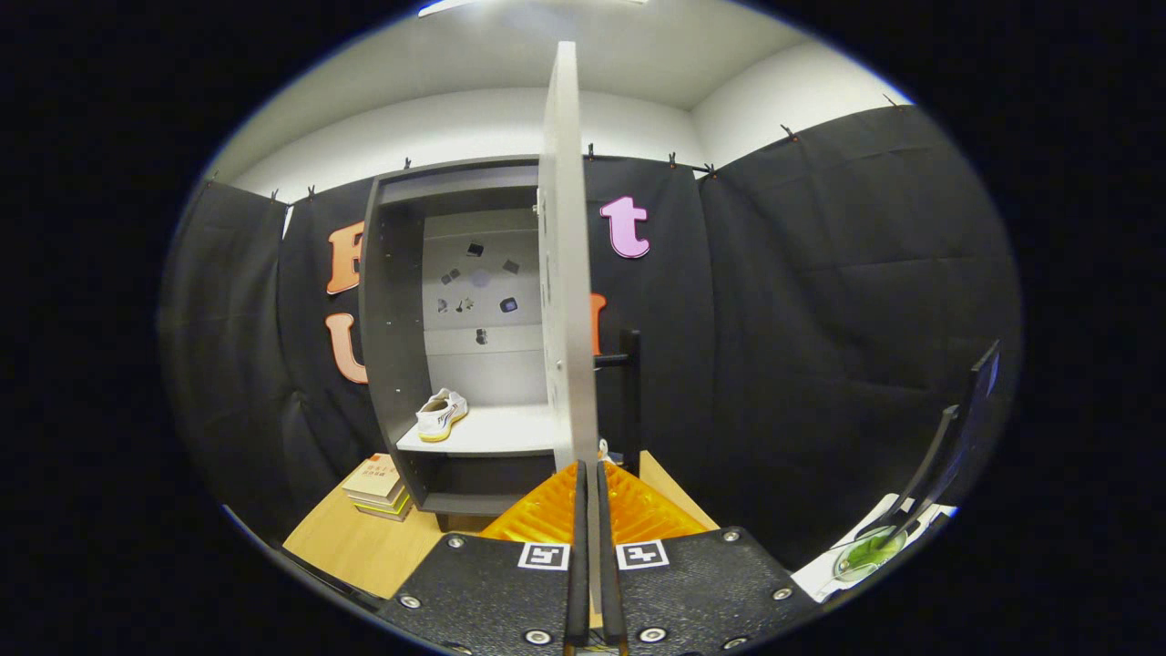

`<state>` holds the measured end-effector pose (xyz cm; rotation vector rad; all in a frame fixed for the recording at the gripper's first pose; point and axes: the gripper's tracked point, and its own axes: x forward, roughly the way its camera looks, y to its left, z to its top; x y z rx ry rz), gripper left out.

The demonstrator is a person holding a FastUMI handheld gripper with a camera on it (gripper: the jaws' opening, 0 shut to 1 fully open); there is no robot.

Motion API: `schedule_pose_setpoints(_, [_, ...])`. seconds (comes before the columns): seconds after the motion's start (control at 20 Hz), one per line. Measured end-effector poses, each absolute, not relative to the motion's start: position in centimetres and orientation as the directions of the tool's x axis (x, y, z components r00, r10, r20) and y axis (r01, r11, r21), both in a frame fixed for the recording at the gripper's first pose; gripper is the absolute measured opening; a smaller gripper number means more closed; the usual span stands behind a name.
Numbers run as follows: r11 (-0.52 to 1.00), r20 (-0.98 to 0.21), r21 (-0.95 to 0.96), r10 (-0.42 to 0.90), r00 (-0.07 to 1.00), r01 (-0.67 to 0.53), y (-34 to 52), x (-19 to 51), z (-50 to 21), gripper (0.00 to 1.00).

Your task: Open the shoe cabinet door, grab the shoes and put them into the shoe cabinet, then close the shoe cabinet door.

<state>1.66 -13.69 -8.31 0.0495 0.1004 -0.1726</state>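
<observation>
Gripper view puts your gripper point(592, 510) right at the free edge of the shoe cabinet door point(565, 264), which stands swung out toward you and is seen almost edge-on as a tall pale slab. Your two orange fingers point(547, 515) are drawn nearly together, one on each side of the door's lower edge, with the thin panel running down into the narrow slot between them. You are clamped on the door's edge, as far as the close fit of both fingers against it shows.

A black bar handle point(630, 383) stands off the door's right face on a short post, just beyond your fingertips and untouched by them.

To the left of the door, the shoe cabinet point(392, 346) is open, dark grey outside with a lighter back panel. One white shoe point(442, 415) with a yellowish sole lies on the pale shelf inside, near the shelf's left front corner, tilted with its toe toward you. Below that shelf is a lower, dark compartment.

The cabinet stands on a wooden table point(355, 547). A small stack of books point(378, 487) sits on the table just beside the cabinet's left foot. Off to your far right, well apart from the cabinet, a glass dish point(865, 551) with something green in it rests on a white surface.
</observation>
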Motion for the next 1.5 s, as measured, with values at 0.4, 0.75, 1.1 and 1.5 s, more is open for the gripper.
schedule_pose_setpoints(0.4, [0.991,-0.2,0.092,-0.072,0.977,0.092,-3.4,1.8,-14.2,0.24])
schedule_pose_setpoints(0.75, [0.994,-0.332,0.106,0.05,0.942,-0.015,3.3,5.6,-23.8,0.35])
schedule_pose_setpoints(1.1, [0.984,-0.443,0.178,0.093,0.891,-0.015,6.3,9.1,-35.1,0.35])
schedule_pose_setpoints(1.5, [0.988,-0.568,0.156,0.103,0.817,-0.016,7.7,11.6,-46.8,0.35])
